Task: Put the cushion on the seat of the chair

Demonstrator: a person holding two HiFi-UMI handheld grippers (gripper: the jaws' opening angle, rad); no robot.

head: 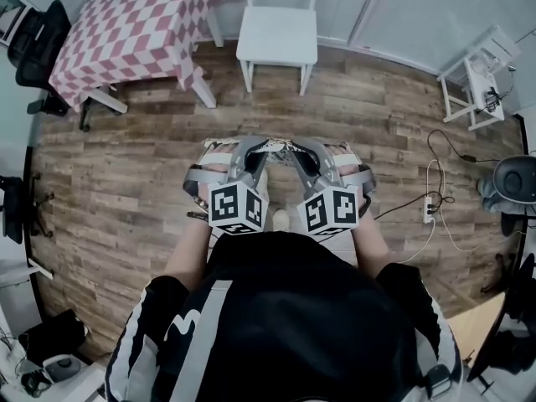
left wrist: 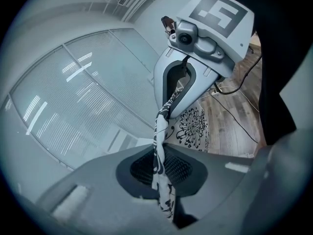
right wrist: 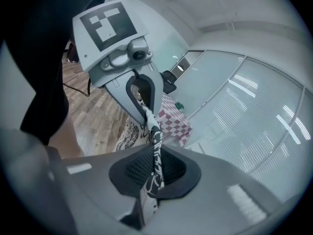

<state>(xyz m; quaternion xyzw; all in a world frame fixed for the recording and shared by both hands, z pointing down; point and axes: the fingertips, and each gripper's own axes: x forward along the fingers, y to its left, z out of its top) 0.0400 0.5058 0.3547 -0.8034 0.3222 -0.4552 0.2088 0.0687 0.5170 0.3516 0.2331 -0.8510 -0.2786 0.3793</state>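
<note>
Wood-plank flooring [head: 377, 115] runs across the room. At its far side stand one table [head: 134, 32] under a pink-and-white checked cloth and, just beside it, one white chair [head: 278, 33]. One cushion [left wrist: 193, 126], white with black flowers, hangs in front of the person, well apart from the chair. Two grippers carry it between them. The left gripper [left wrist: 159, 168] and the right gripper [right wrist: 154, 168] each have their jaws pinched tight on an edge of its fabric.
</note>
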